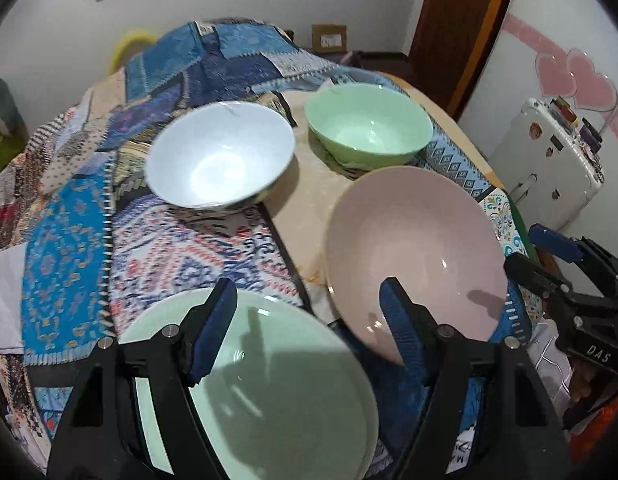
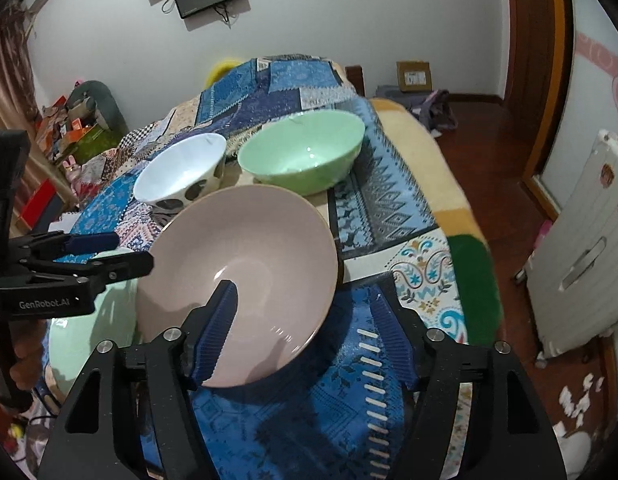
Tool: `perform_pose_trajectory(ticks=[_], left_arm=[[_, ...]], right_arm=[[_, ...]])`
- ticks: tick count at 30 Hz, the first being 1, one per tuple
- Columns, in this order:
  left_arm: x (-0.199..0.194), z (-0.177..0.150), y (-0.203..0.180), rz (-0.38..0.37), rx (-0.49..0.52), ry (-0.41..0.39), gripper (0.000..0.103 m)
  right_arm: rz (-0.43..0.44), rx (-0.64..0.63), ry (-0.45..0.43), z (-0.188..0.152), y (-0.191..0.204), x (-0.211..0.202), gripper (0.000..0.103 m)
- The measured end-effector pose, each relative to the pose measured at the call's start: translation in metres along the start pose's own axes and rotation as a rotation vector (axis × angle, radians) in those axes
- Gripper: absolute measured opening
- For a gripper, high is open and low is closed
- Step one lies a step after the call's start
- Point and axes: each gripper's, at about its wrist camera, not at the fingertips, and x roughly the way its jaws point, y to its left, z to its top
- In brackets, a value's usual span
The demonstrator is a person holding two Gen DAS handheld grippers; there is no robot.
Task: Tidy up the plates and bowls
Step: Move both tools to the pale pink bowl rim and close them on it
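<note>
Four bowls stand on a patchwork cloth (image 1: 69,240). Farthest are a white bowl (image 1: 221,156) with dark spots outside (image 2: 181,176) and a green bowl (image 1: 369,124) (image 2: 305,156). Nearer is a big pink bowl (image 1: 413,248) (image 2: 237,264), and beside it a pale green bowl (image 1: 269,392) (image 2: 77,336). My left gripper (image 1: 309,320) is open above the pale green bowl's right rim, touching nothing. My right gripper (image 2: 307,320) is open and straddles the pink bowl's near rim, one finger inside and one outside, with the outer pad clear of the rim.
The cloth-covered table ends at the right over a wooden floor (image 2: 489,152). A white suitcase (image 2: 581,264) stands by a wooden door frame (image 2: 537,60). A cardboard box (image 2: 413,76) sits by the far wall. A hand (image 2: 25,368) holds the left gripper's handle.
</note>
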Motion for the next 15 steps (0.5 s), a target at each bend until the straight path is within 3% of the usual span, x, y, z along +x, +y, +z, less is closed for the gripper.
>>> perform_pose_trajectory(ticks=[5,11,13,15], left_arm=[[0.025,0.005,-0.005,-0.02,0.006,0.032,0.069],[0.046,0.008,-0.01,-0.049,0.007,0.076,0.045],[0.051,0.008,-0.011,-0.063,0.003,0.088,0.034],[0.055,0.007,-0.012,-0.08,0.006,0.099,0.03]], right_arm=[[0.038,0.033,0.043,-0.004,-0.007,0.016,0.037],[0.07,0.058,0.063,-0.01,-0.011,0.021,0.022],[0.071,0.061,0.062,-0.01,-0.013,0.023,0.02],[0.073,0.068,0.059,-0.011,-0.013,0.021,0.019]])
